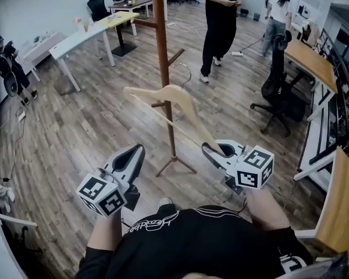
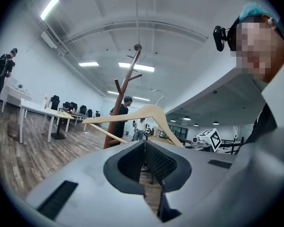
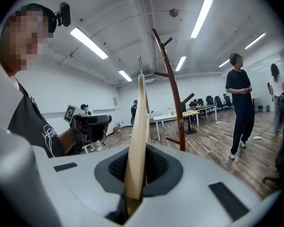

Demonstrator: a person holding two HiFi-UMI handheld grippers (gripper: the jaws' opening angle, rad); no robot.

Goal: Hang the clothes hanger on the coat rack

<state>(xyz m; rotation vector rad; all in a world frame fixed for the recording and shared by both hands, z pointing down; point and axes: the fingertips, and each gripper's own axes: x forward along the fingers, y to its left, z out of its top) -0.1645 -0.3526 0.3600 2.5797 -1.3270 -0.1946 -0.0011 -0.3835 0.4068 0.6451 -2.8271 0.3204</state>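
Note:
A light wooden clothes hanger slants up from my right gripper, which is shut on one end of it. In the right gripper view the hanger stands edge-on between the jaws, its metal hook at the top. The brown wooden coat rack stands on the floor just beyond the hanger, with short pegs off its pole. My left gripper is at the lower left, shut with nothing between its jaws. From the left gripper view the hanger shows in front of the rack.
A person in black stands behind the rack, and another person is at the far right. A black office chair and wooden desks line the right side. White tables stand at the left on the wood floor.

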